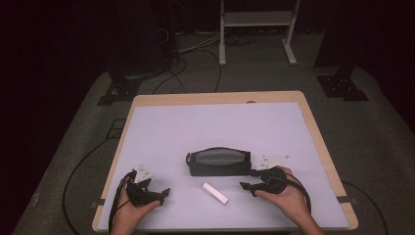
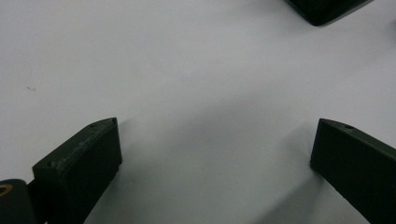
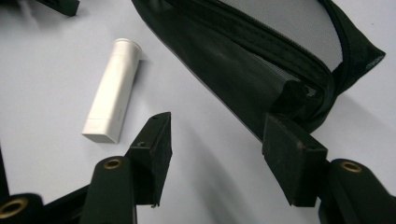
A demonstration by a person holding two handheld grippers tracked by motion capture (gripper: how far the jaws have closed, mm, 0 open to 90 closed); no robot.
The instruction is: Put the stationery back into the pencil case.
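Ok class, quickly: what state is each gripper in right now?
Left gripper: open, holding nothing.
Right gripper: open, one jaw by the black mesh pouch, nothing held.

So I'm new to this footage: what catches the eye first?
A black mesh pouch lies mid-table on the white table cover, a white tube lying just in front of it. Either side, hands hold the left gripper and right gripper, fingers apart, the right one beside the pouch's end.
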